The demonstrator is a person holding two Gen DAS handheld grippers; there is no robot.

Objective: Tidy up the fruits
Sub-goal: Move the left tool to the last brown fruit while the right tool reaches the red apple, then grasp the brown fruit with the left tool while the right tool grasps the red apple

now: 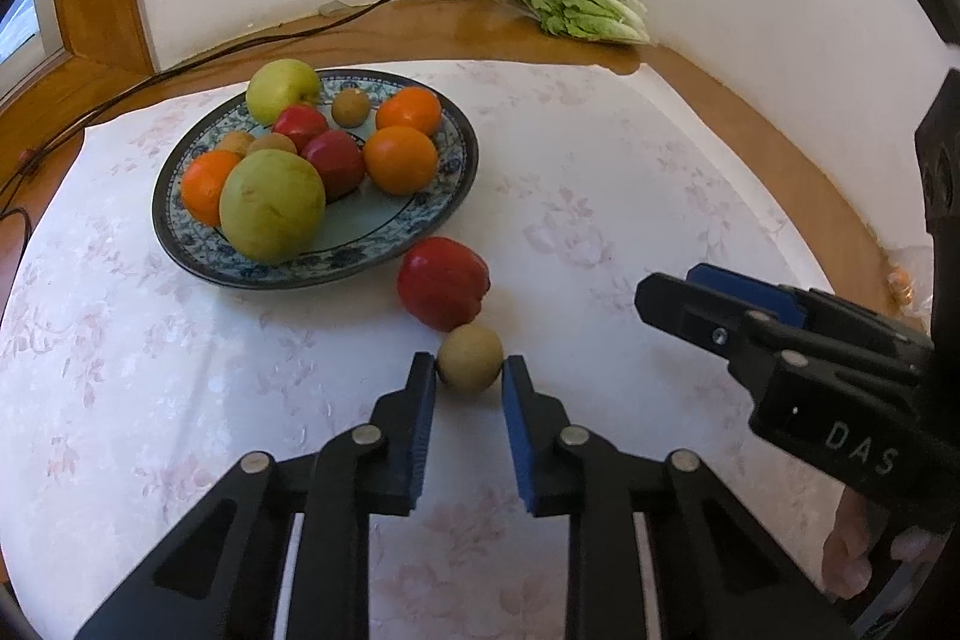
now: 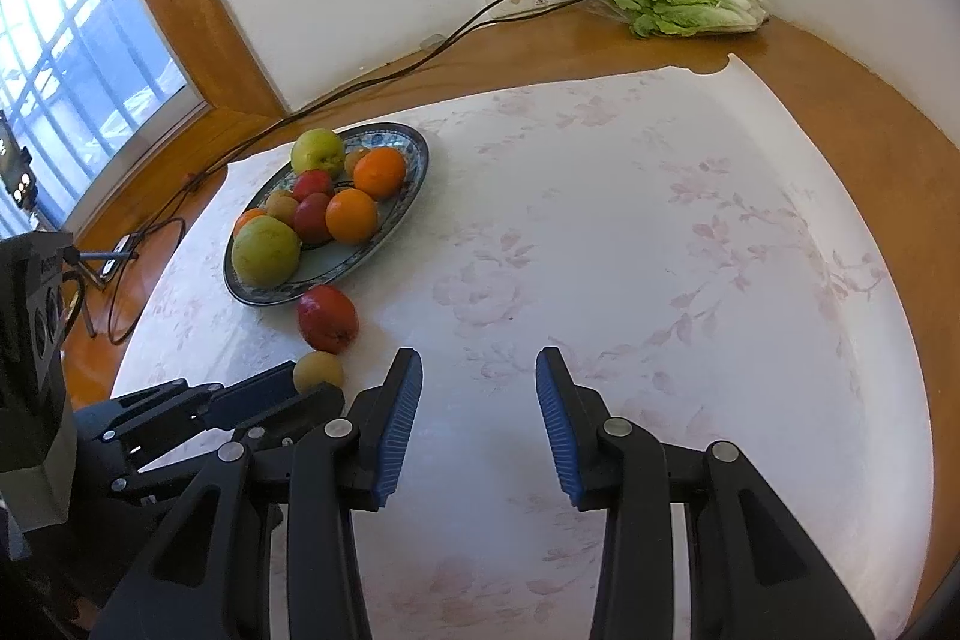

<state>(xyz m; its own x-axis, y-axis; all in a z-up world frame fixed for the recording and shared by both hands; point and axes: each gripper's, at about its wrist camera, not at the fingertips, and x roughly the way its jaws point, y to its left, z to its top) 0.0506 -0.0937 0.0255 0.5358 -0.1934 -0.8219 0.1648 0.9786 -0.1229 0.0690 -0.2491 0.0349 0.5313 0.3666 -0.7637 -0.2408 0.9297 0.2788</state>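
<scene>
The table [image 1: 600,232] carries a pale flowered cloth, and on it the plate [image 1: 420,214] serves as the collecting point — apples, oranges and small brown fruits are already heaped there, which suggests the task is nearly finished. Two pieces sit outside it: a red apple [image 1: 443,289] just beside the rim, and a brown fruit [image 1: 469,358] touching that apple. The left gripper [image 1: 469,370] is clenched on the brown fruit, pads pressing both its sides, probably to lift it onto the plate. The right gripper [image 2: 477,388] hangs over bare cloth, jaws apart and holding nothing — likely waiting for the apple.
</scene>
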